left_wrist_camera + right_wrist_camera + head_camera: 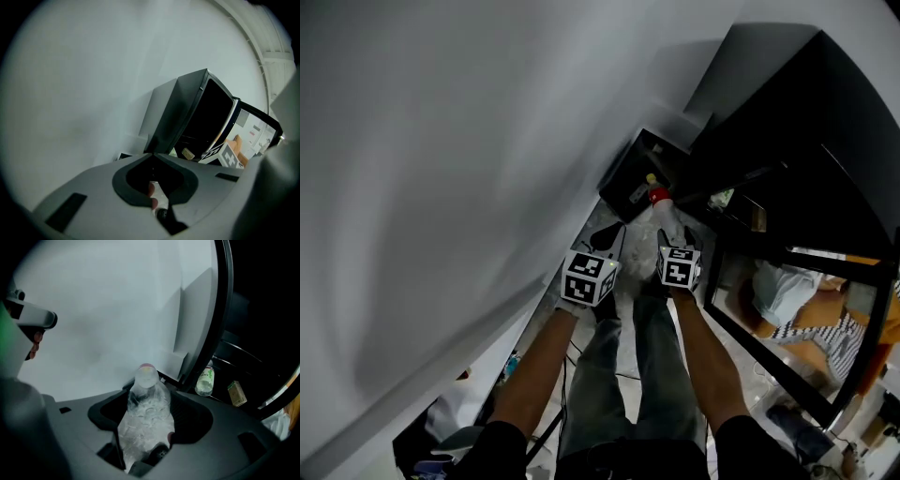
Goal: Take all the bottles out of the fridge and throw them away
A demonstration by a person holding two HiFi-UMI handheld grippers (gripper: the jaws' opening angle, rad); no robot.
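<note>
Clear, crumpled plastic: a bottle (145,420) with a reddish cap (146,367) is clamped neck-forward between the jaws of the right gripper (147,394). It is held just outside the open, dark fridge (262,333), and its walls are see-through and dented. Inside the fridge stands a second bottle (205,380) with a white and green label, the print too small to read. A small carton (236,393) lies just beside it. The left gripper (153,154) has its jaws closed together, with nothing between them.
</note>
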